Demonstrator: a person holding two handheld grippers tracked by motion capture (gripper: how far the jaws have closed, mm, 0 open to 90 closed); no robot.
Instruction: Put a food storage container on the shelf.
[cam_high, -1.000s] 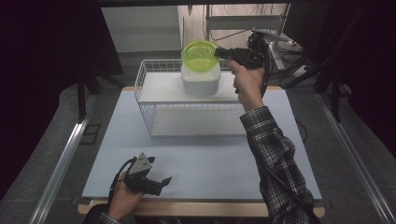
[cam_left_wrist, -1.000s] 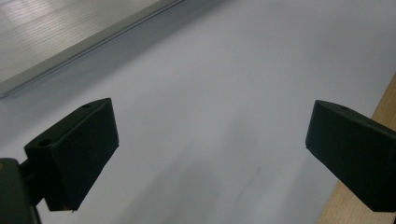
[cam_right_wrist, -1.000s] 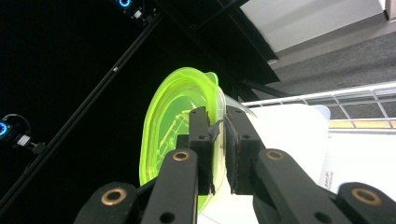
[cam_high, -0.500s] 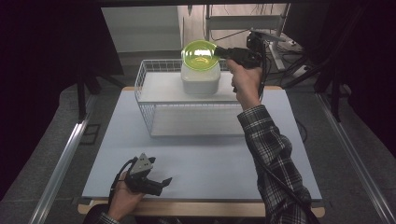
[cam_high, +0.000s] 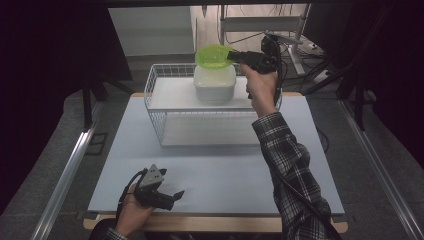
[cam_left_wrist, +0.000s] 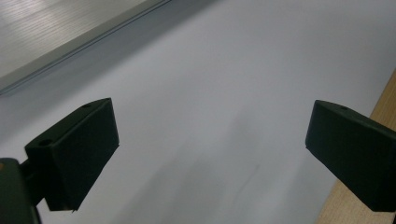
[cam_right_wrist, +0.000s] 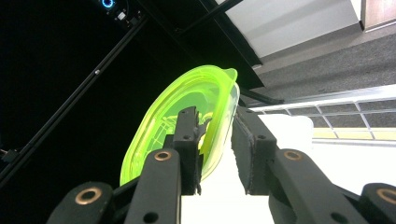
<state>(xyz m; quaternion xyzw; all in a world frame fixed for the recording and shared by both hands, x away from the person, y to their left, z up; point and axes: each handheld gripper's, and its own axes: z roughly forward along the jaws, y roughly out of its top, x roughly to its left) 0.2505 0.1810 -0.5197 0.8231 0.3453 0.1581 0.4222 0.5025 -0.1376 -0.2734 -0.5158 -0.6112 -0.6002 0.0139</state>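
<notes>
My left tool (cam_high: 170, 196) sits low at the near edge of the tabletop (cam_high: 225, 170), jaws spread wide around nothing. Farther off, my right tool (cam_high: 231, 56) has just been opening, its jaws loose about the rim of the green lid (cam_high: 212, 55), tilted just above the white container (cam_high: 215, 82) in the wire basket (cam_high: 165, 125)

Lid (cam_high: 213, 56): above the container (cam_high: 215, 83), tilted, between the right gripper's (cam_high: 235, 56) jaws
Container: in the wire basket (cam_high: 165, 120), rear part
Wire basket: on the table (cam_high: 225, 175), far half
Left gripper (cam_high: 167, 196): near left table edge
</notes>
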